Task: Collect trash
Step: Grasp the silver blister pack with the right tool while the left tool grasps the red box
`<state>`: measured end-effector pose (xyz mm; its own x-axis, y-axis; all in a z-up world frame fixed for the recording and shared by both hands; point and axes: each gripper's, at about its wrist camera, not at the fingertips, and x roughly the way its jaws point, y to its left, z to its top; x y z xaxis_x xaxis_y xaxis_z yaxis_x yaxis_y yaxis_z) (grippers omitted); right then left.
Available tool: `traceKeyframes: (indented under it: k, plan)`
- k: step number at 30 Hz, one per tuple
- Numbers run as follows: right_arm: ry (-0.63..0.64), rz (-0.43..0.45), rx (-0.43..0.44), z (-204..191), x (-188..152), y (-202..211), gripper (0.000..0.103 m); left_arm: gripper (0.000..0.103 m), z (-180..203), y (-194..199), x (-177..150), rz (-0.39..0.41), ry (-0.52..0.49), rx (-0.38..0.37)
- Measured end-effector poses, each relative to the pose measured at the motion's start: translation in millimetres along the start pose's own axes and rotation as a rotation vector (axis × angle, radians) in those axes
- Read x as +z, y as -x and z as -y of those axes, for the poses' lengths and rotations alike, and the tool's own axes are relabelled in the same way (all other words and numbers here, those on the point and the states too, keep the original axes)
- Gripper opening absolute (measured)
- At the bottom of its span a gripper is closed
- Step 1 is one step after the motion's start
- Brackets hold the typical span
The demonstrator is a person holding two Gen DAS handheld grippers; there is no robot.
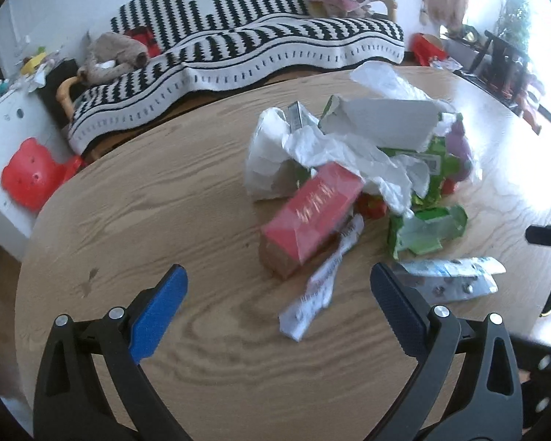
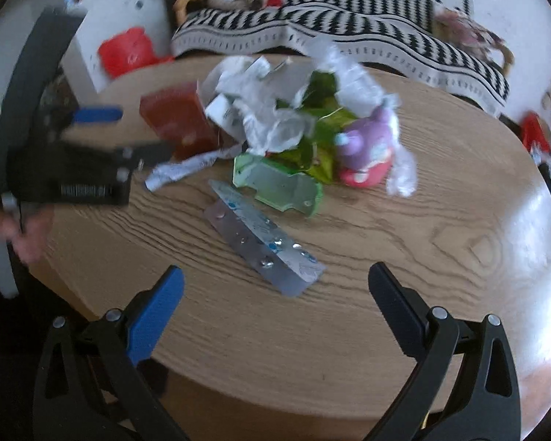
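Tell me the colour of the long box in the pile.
Red box, clearest in the left wrist view.

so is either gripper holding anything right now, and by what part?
Nothing is held. The left gripper and right gripper are both open above the table, with no trash between the fingers. The trash pile lies untouched.

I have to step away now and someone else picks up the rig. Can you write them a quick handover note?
Left tool: open, empty, above the table, facing the red box.
Right tool: open, empty, facing the silver blister pack.
Trash lies in one pile mid-table: red box, white receipt strip, green carton piece, crumpled white paper, purple-and-red wrapper.
Done: nothing picked up. No bin in view.
Left: collect every piece.
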<state>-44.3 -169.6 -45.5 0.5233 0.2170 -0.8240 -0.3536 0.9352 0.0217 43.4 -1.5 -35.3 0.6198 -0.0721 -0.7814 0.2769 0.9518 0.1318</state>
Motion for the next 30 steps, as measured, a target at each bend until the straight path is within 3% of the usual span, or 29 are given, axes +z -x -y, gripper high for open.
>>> traceKeyframes:
  k: [3, 6, 9, 11, 12, 14, 15, 19, 22, 25, 30]
  plan:
    - [0.017, -0.018, 0.02, 0.7, 5.8, -20.5, 0.095, 0.097, -7.1, -11.9, 7.2, 0.0, 0.005, -0.038]
    - [0.061, -0.035, -0.004, 0.8, 9.7, -39.7, 0.084, 0.097, -6.8, -24.2, 12.9, 0.014, -0.031, -0.014]
    - [0.064, -0.041, 0.017, 2.4, 10.7, -50.8, 0.076, 0.085, -5.8, -32.0, 14.0, 0.0, -0.036, 0.001]
    - [0.077, -0.037, 0.027, -0.2, 12.8, -51.6, 0.063, 0.063, -4.1, -31.4, 17.1, 0.001, -0.036, 0.002]
    - [0.085, -0.035, 0.04, -2.2, 13.1, -50.2, 0.048, 0.057, -3.2, -29.9, 17.9, 0.002, -0.034, 0.0]
    - [0.09, -0.041, 0.053, -6.3, 14.4, -49.4, 0.04, 0.03, -2.7, -26.6, 19.3, 0.002, -0.025, 0.002]
    - [0.089, -0.045, 0.075, -7.9, 13.8, -47.4, 0.037, 0.024, -3.4, -25.9, 19.5, -0.004, -0.019, 0.008]
    - [0.097, -0.025, 0.109, -15.9, 14.2, -32.8, 0.035, 0.022, -11.9, -13.4, 17.2, -0.017, 0.045, -0.002]
    - [0.061, 0.022, 0.133, -11.7, 13.6, -9.8, 0.035, 0.022, -15.3, 5.4, 17.4, 0.028, 0.072, 0.018]
    - [0.01, 0.069, 0.128, 7.7, 14.3, 14.9, 0.035, 0.022, -14.5, 21.3, 17.8, 0.072, 0.08, 0.037]
    - [-0.139, 0.146, 0.057, 65.7, 8.0, 52.4, 0.035, 0.022, 1.7, 34.2, 24.3, 0.102, 0.113, -0.036]
